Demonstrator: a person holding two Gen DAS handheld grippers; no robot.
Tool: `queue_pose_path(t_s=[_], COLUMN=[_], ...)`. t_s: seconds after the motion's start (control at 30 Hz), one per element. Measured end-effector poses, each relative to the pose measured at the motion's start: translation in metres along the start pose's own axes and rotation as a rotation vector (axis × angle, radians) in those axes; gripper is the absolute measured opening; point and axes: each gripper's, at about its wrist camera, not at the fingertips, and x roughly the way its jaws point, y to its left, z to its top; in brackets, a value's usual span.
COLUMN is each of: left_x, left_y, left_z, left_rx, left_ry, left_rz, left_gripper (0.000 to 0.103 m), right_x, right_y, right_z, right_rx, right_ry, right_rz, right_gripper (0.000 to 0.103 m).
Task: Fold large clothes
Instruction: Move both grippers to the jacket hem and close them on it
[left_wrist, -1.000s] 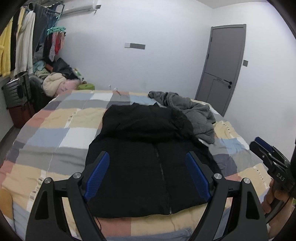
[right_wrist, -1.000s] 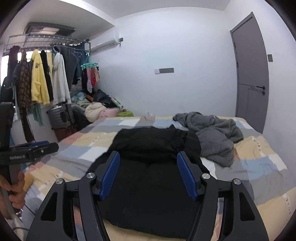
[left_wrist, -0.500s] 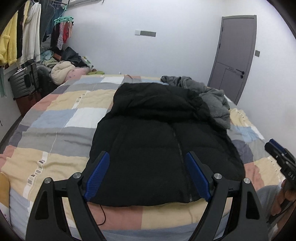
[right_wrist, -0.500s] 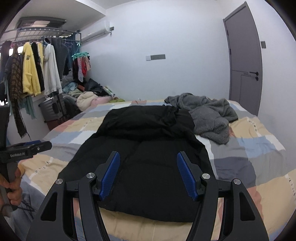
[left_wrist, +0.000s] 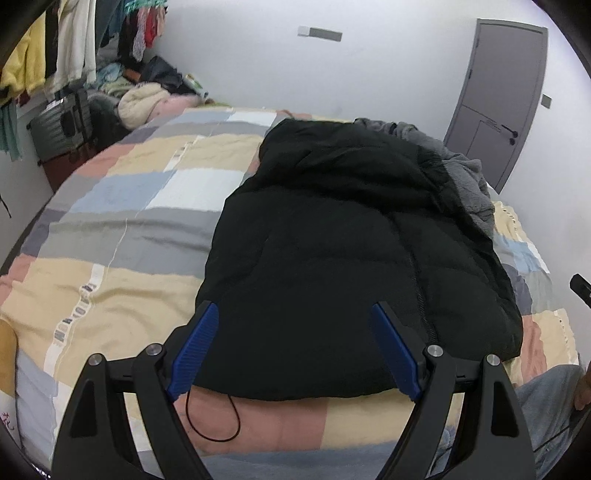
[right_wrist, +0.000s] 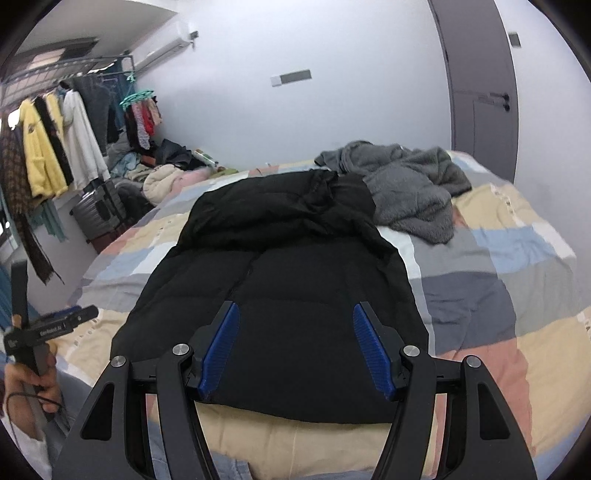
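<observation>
A bed under a patchwork quilt of yellow, grey, blue and pink squares (left_wrist: 122, 258) fills both views. On it, straight ahead of both pairs of fingers, a large black padded jacket (left_wrist: 343, 254) lies flat, front zip up, its hem nearest and its hood at the far end. Beyond it, to the right, a crumpled grey fleece garment (right_wrist: 410, 188) lies against the hood. The left gripper (left_wrist: 295, 347) and the right gripper (right_wrist: 295, 347) hover above the hem, fingers apart and empty. This looks like the approach to the first fold; next, each probably needs to drop onto a hem corner and pinch it.
</observation>
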Motion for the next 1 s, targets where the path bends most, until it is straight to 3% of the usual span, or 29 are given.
queue_pose_path(t_s=[0.47, 0.73, 1.0], left_x=[0.025, 0.059, 0.097], left_y=[0.056, 0.085, 0.089], left_z=[0.011, 0.007, 0.000], left_rx=[-0.103, -0.208, -0.264], left_ry=[0.130, 0.281, 0.419], left_rz=[0.007, -0.093, -0.110], left_gripper=[0.087, 0.089, 0.094], right_x=[0.012, 0.043, 0.078], right_y=[-0.052, -0.109, -0.153], right_z=[0.012, 0.007, -0.008], right_rx=[0.097, 0.263, 0.374], right_ry=[0.147, 0.298, 0.427], right_rz=[0.002, 0.097, 0.161], right_gripper=[0.062, 0.063, 0.063])
